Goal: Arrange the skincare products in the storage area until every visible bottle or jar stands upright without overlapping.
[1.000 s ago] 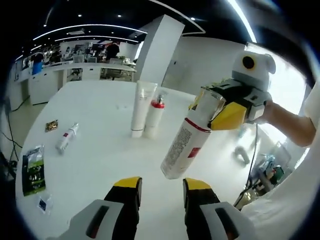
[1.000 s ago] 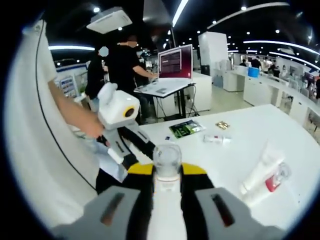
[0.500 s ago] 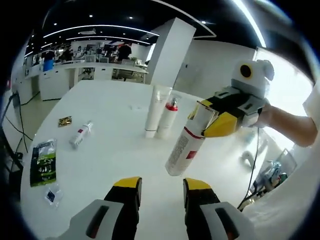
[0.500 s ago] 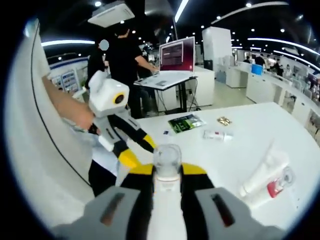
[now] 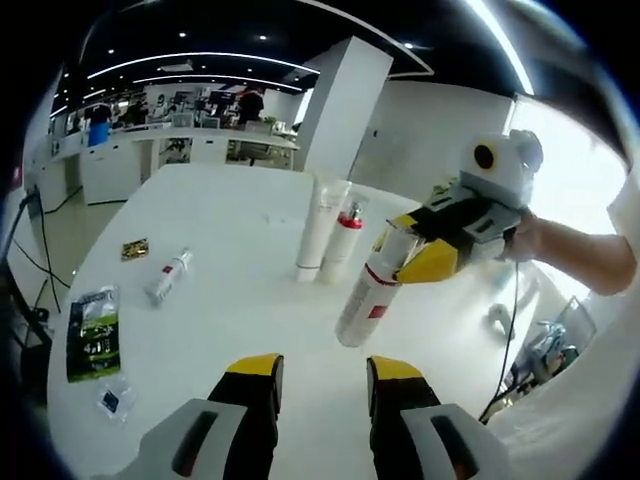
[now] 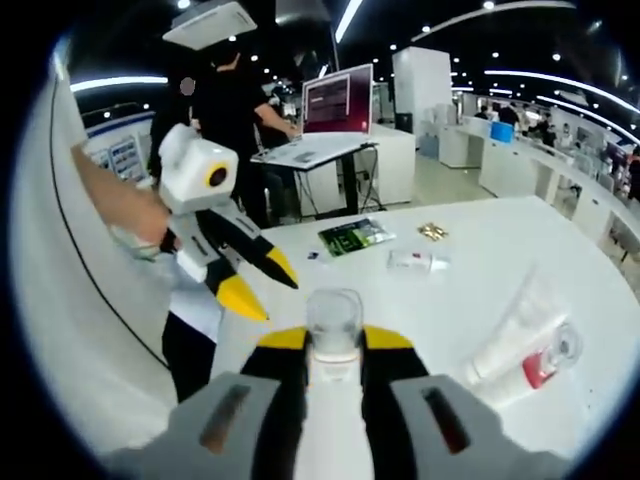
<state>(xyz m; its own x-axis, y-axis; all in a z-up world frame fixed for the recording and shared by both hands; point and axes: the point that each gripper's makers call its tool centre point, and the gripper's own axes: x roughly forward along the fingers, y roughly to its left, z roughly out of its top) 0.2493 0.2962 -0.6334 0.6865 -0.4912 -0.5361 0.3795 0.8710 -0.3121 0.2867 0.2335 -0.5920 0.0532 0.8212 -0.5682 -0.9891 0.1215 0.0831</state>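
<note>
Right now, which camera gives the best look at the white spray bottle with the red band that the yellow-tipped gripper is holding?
The left gripper view: the white spray bottle with the red band appears whole from the side, tilted, clamped near its clear cap by the right gripper. The right gripper view looks down its length, showing mainly the clear cap between the jaws.

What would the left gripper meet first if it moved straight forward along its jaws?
Probably the tilted spray bottle held by the right gripper; its base hangs just ahead of the left gripper, though depth is unclear.
</note>
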